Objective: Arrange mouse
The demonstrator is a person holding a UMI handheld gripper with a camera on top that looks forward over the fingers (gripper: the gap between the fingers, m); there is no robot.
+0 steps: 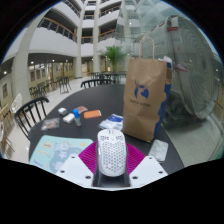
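Observation:
A white mouse (111,152) with a honeycomb-perforated shell stands on end between my fingers. My gripper (111,160) is shut on the mouse, with both magenta pads (88,158) pressed against its sides. I hold it above the near edge of a round dark table (85,128). The mouse's lower end is hidden between the fingers.
A brown paper bag (145,96) with a blue logo stands just ahead on the right. A light blue printed sheet (57,153) lies left of the fingers. Small packets, an orange-capped item (92,114) and a clear wrapper (159,150) lie on the table. Chairs ring the table.

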